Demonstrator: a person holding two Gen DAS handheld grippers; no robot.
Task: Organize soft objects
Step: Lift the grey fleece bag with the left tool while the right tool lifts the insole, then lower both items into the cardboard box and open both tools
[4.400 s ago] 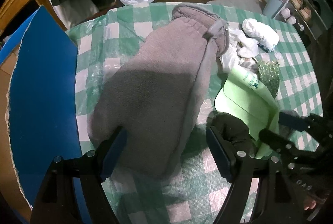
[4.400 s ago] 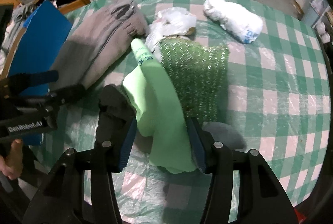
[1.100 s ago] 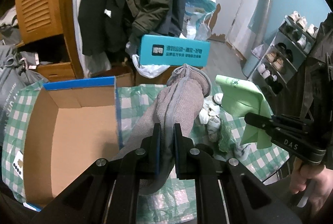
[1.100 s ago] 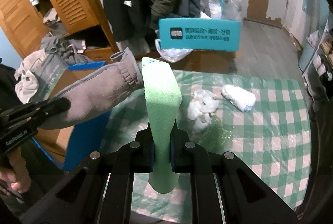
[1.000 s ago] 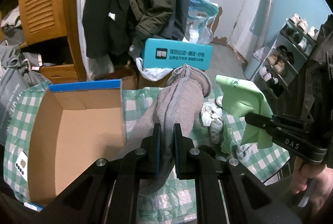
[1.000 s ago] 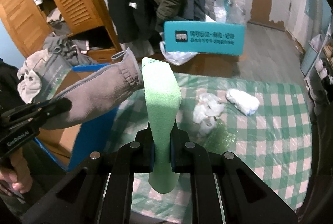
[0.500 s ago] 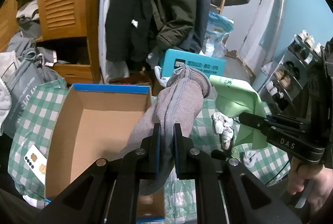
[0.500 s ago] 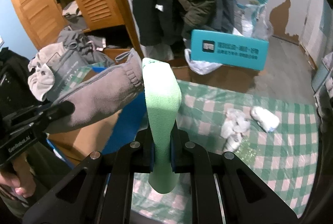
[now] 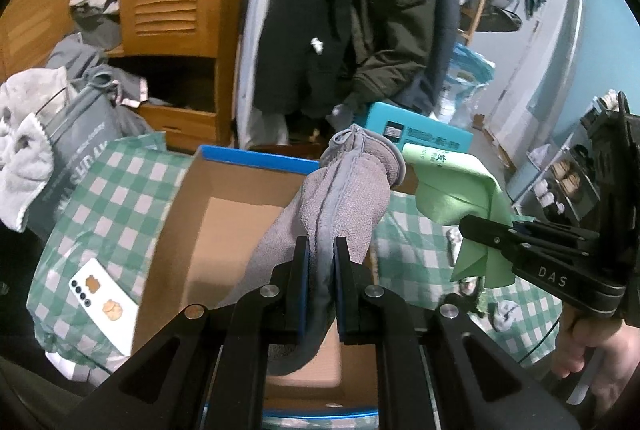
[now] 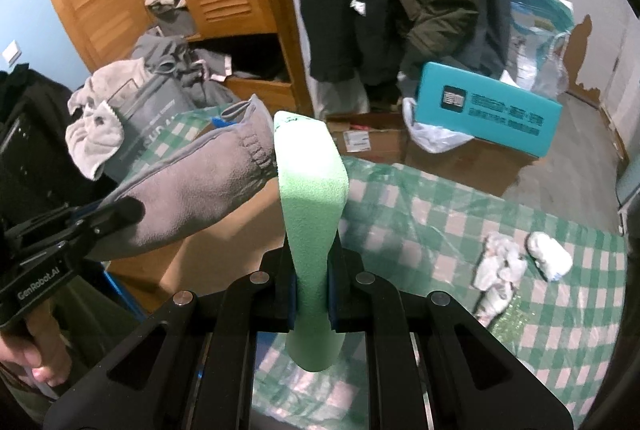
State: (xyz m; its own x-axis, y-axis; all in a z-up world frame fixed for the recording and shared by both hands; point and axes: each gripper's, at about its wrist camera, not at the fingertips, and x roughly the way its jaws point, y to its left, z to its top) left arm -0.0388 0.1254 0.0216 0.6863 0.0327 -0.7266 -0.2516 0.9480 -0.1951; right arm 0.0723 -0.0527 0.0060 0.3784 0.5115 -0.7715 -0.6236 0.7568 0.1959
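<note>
Green-checked tablecloth (image 10: 448, 226), one open cardboard box (image 9: 224, 230). Left gripper (image 9: 320, 266) pinching one grey fleece sock (image 9: 344, 198); right gripper (image 10: 311, 286) pinching one light-green sock (image 10: 312, 198).

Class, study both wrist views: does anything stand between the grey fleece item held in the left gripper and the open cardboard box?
Nothing visible does. The grey fleece item, clamped in the left gripper, hangs over the open cardboard box, whose inside looks bare. The green cloth in the right gripper is off to the side.
</note>
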